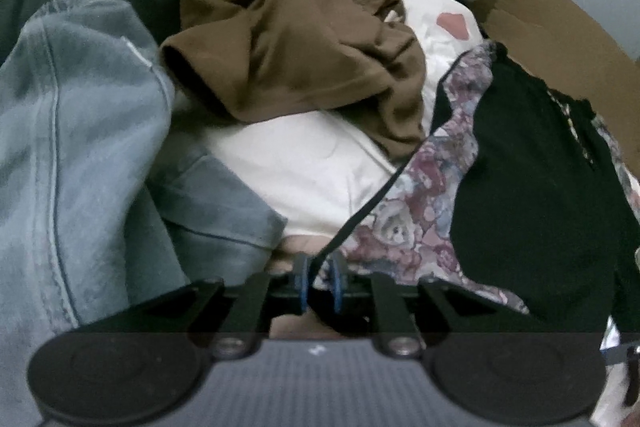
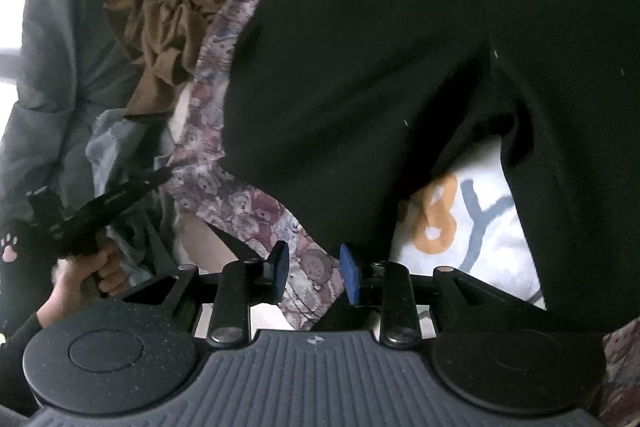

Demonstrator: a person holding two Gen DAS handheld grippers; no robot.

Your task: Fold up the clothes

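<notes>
A floral garment [image 1: 416,195] with a black inner side [image 1: 532,187] hangs stretched between my two grippers. In the left wrist view, my left gripper [image 1: 320,283] is shut on the garment's thin black edge, which runs up and to the right from the blue pads [image 1: 304,285]. My right gripper [image 2: 314,273] is shut on a bunched floral edge [image 2: 308,279] of the same garment [image 2: 360,67], whose black side fills most of that view. The left gripper's fingers [image 2: 132,187] and the hand [image 2: 92,267] holding it show at the lower left of the right wrist view.
A crumpled brown garment [image 1: 288,39] lies on white bedding [image 1: 304,163]. A light blue denim piece [image 1: 80,131] is at the left and an open cardboard box [image 1: 560,39] at the back right. Under the lifted garment lies a white cloth with orange and blue letters [image 2: 460,219].
</notes>
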